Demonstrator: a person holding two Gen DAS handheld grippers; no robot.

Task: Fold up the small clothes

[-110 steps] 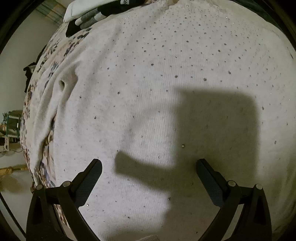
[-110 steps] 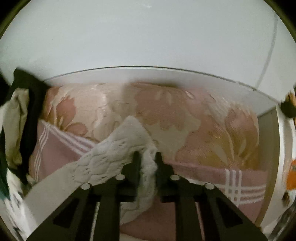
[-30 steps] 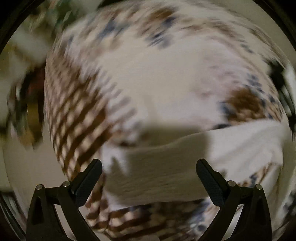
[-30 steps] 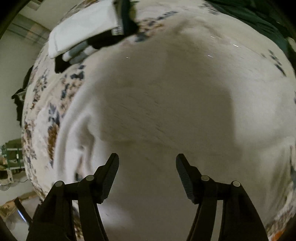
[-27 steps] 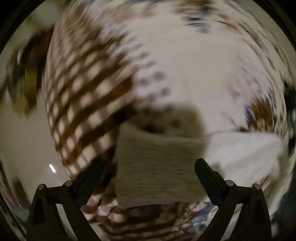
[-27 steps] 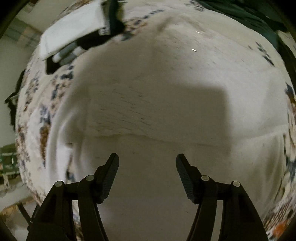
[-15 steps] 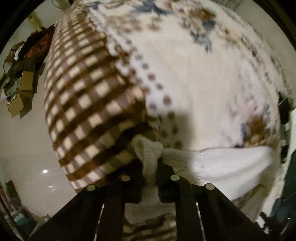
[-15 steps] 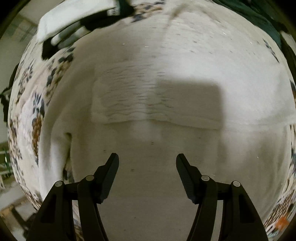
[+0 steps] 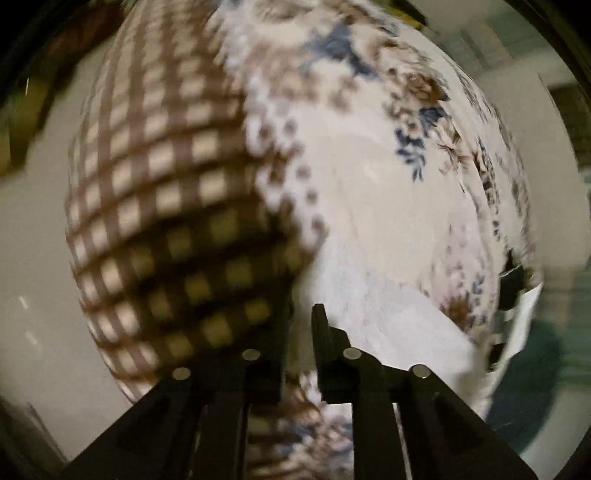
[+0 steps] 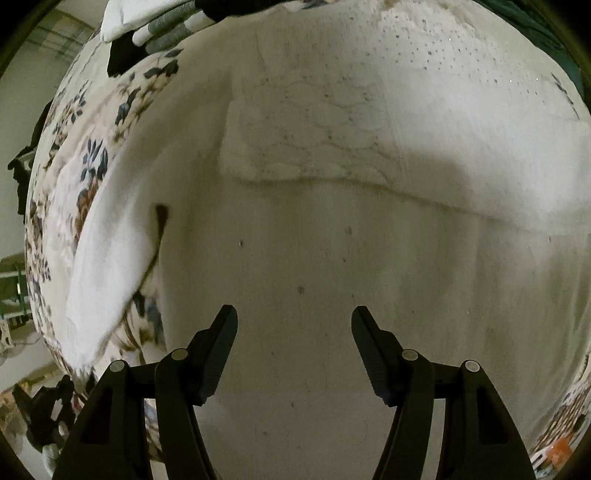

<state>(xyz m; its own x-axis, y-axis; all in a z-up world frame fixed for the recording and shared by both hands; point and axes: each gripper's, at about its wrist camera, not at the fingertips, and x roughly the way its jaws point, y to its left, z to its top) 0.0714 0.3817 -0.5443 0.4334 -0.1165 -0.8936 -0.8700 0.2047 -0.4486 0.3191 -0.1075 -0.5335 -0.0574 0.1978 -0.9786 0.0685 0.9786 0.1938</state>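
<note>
A cream knitted garment (image 10: 332,240) with small dark studs lies spread on the bed, with a lacy panel (image 10: 306,136) folded over its upper part and a sleeve (image 10: 110,251) at the left. My right gripper (image 10: 293,336) is open and empty, just above the cloth. In the blurred left wrist view my left gripper (image 9: 299,328) is shut on an edge of the cream garment (image 9: 388,306), which trails to the right.
The bed has a floral cover (image 9: 369,92) with a brown checked border (image 9: 155,192) at its edge. A folded white and black stack (image 10: 155,18) lies at the far end of the bed. Dark green cloth (image 10: 535,22) lies at the far right.
My left gripper closed on the garment's edge near the checked border and has carried it, the view swinging. My right gripper stayed open and moved closer over the garment.
</note>
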